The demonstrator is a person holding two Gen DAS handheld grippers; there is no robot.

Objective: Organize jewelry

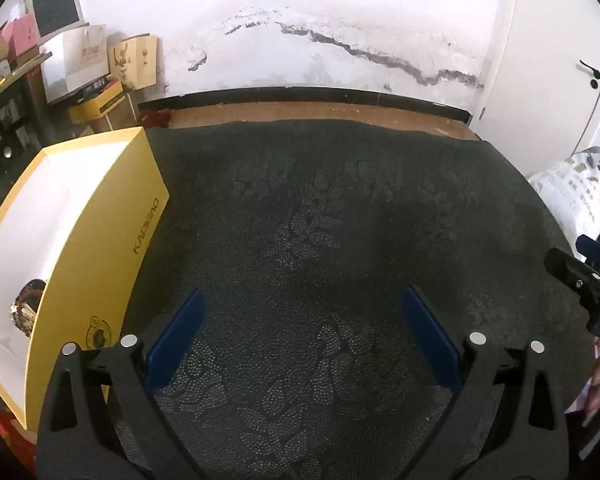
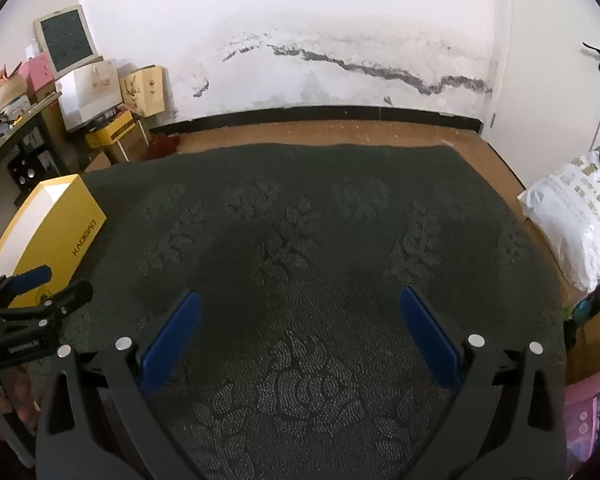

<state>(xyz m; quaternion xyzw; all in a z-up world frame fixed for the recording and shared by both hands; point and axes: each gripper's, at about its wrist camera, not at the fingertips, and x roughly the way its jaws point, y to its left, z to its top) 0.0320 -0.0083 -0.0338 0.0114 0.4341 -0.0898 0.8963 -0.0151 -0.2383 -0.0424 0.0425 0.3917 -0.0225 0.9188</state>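
Both our grippers, left [image 1: 302,332] and right [image 2: 300,330], hang over the dark cloth [image 1: 340,240] with jaws spread wide, holding nothing. The jewelry [image 1: 26,310] lies inside the yellow box [image 1: 100,248], against its near wall. No loose pieces show on the cloth. We judge the step nearly finished; search before withdrawing.
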